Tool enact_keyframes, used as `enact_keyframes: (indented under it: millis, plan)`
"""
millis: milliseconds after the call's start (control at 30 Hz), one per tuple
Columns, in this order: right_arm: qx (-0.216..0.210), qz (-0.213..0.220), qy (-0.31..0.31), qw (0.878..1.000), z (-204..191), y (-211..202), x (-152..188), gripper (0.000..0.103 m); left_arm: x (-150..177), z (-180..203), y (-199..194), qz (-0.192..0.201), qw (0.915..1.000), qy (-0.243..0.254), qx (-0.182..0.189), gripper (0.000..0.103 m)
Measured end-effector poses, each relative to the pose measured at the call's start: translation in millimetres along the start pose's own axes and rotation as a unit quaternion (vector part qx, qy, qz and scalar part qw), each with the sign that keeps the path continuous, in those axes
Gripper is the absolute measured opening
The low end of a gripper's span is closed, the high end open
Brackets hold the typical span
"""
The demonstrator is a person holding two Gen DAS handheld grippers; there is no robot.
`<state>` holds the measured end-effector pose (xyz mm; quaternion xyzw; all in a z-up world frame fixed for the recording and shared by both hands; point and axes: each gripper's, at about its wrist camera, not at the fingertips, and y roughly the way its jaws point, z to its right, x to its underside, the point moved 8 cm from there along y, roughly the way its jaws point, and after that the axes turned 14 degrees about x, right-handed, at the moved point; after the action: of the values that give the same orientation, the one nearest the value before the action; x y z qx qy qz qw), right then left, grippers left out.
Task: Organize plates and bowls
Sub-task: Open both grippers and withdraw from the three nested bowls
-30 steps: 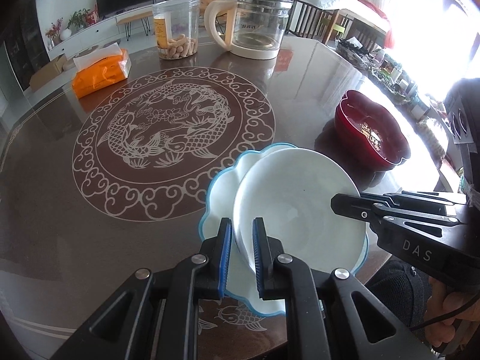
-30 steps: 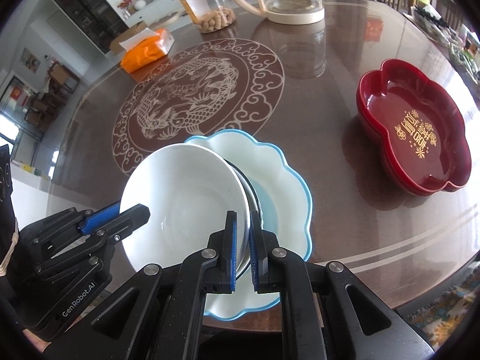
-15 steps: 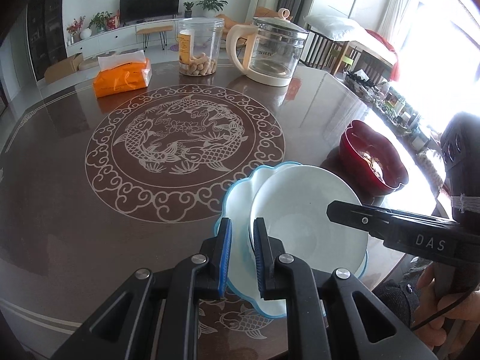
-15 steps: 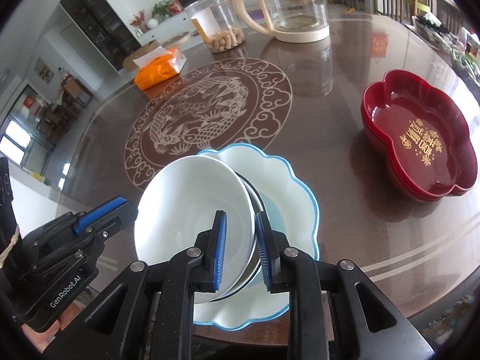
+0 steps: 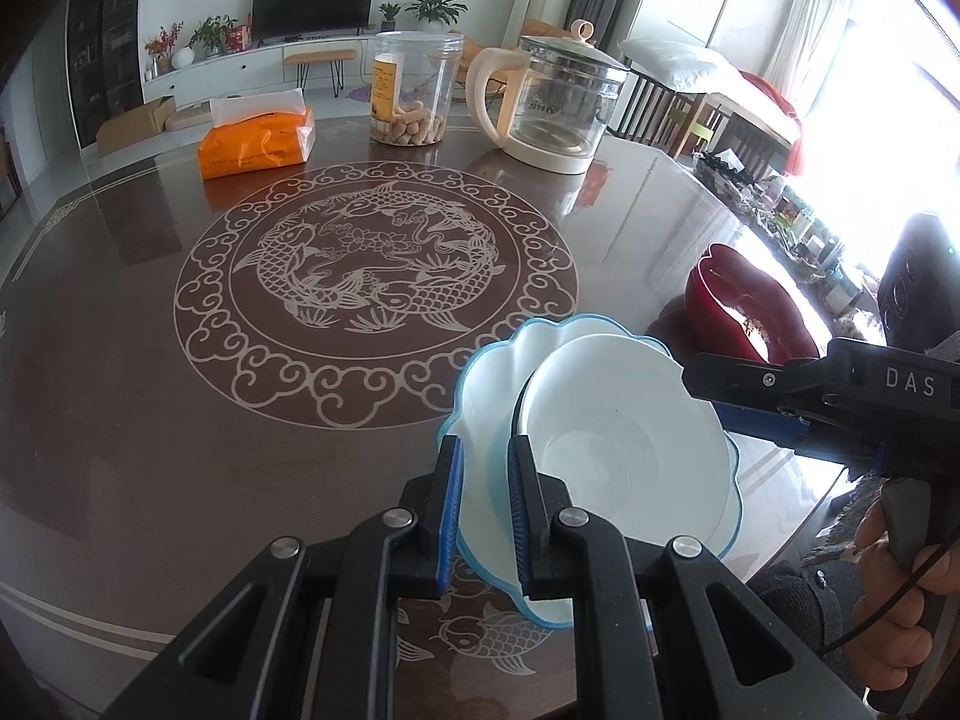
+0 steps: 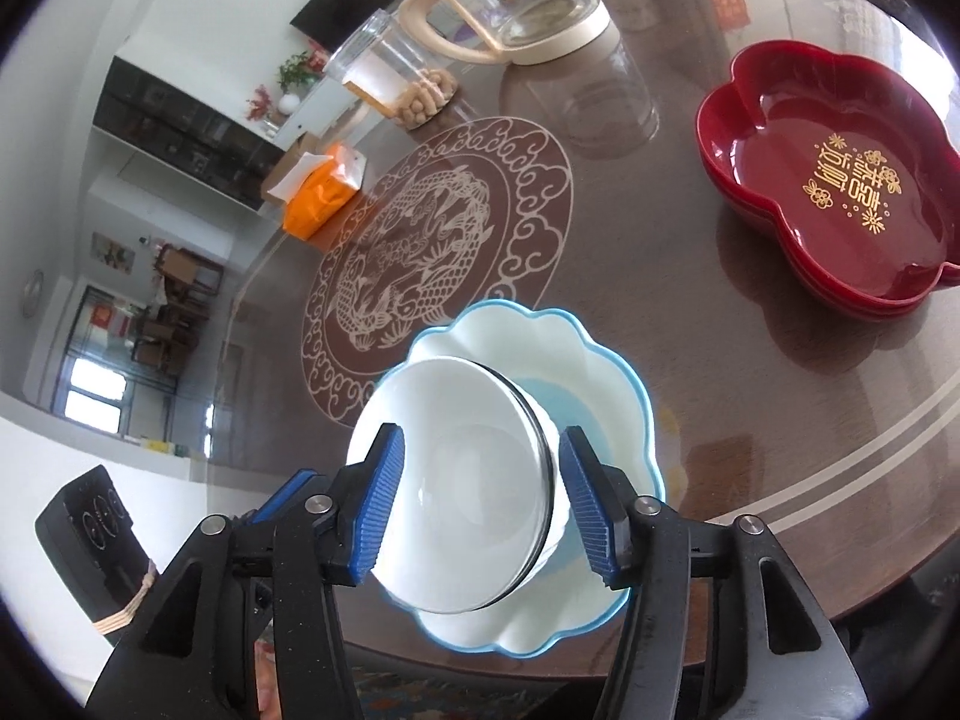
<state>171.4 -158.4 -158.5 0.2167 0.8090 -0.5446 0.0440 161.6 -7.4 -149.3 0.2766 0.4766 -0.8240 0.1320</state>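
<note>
white bowl (image 5: 612, 450) sits on the blue-rimmed plate (image 5: 480, 372), lower right of the left wrist view; my left gripper (image 5: 485, 501) has let go and stands slightly parted, touching nothing. in the right wrist view, lower centre, my right gripper (image 6: 480, 501) has spread wide around the bowl without contact, so stacking looks finished.

A glossy white round ceramic bowl (image 6: 468, 480) with a dark band under its rim sits tilted inside a white scalloped plate with a blue edge (image 6: 606, 360), near the front rim of the dark brown table (image 5: 120, 360). Well apart to the right lies a red lobed lacquer dish with gold characters (image 6: 840, 180), upright and empty.
</note>
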Motion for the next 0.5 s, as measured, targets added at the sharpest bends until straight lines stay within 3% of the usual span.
enact_keyframes:
  millis: [133, 233, 267, 300, 333, 367, 500]
  plan:
    - [0.006, 0.007, -0.001, 1.0, 3, -1, 0, 0.059, 0, -2, -7, 0.012, 0.9999, -0.003, 0.0, 0.014]
    - [0.051, 0.074, -0.032, 0.995, 4, -20, -3, 0.059, 1, -2, -16, 0.031, 0.9991, 0.014, -0.025, 0.022]
    - [0.074, 0.103, -0.047, 0.991, 3, -29, -3, 0.059, 1, -2, -19, 0.038, 0.9985, 0.022, -0.033, 0.038]
    - [0.095, 0.131, -0.056, 0.985, 5, -37, 0, 0.065, 3, -1, -22, 0.048, 0.9977, 0.026, -0.04, 0.064]
    - [0.115, 0.157, -0.061, 0.979, 7, -45, 3, 0.072, 4, -1, -26, 0.063, 0.9964, 0.029, -0.049, 0.077]
    - [0.132, 0.184, -0.062, 0.972, 10, -53, 8, 0.073, 6, -2, -31, 0.082, 0.9941, 0.031, -0.063, 0.093]
    - [0.2, 0.267, -0.044, 0.942, 30, -76, 36, 0.073, 18, -8, -46, 0.115, 0.9867, 0.042, -0.107, 0.097]
